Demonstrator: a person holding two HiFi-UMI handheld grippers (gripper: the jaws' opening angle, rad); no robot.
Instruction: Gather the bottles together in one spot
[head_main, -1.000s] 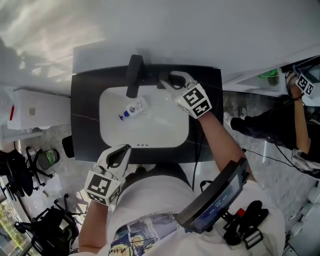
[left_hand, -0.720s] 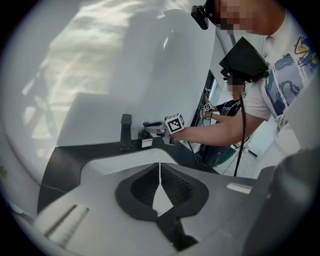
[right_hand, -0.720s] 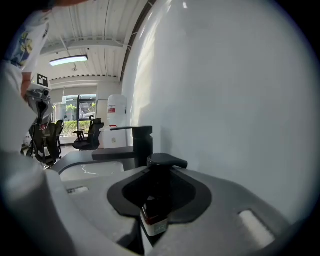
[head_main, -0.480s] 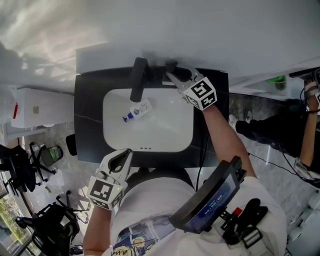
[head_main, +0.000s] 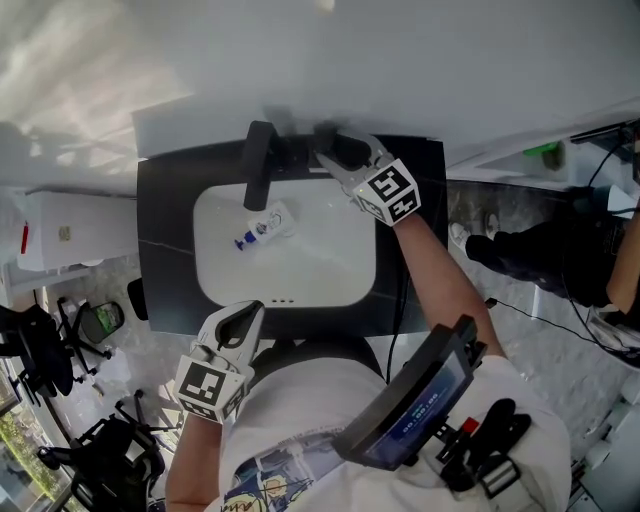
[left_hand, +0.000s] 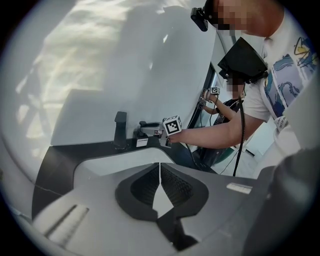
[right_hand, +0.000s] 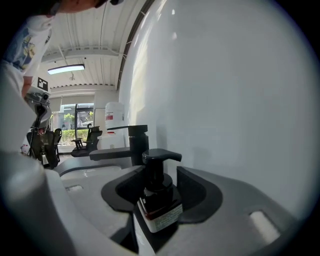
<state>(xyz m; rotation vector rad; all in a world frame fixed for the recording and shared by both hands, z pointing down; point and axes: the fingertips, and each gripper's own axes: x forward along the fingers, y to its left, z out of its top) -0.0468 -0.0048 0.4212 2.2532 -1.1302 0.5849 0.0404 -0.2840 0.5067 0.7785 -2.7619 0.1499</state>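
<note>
A black faucet (head_main: 258, 165) overhangs the white sink (head_main: 320, 255) set in a dark counter (head_main: 165, 250).

Pump bottle (right_hand: 157, 202) stands on the counter (head_main: 165, 250) behind the basin (head_main: 335, 275), right of the faucet (head_main: 258, 165), between my right claw's (head_main: 335, 152) opening jaws. Small bottle (head_main: 262, 224) lies in the basin before the faucet. My left claw (head_main: 243, 318) is at the counter's near edge.

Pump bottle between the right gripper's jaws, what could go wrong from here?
1. The right gripper is opening its jaws around the pump bottle, close beside the faucet. A jaw brushing the bottle on the way out could tip it toward the basin.
2. The small blue-capped bottle lies on its side in the basin and may roll when gripped.
</note>
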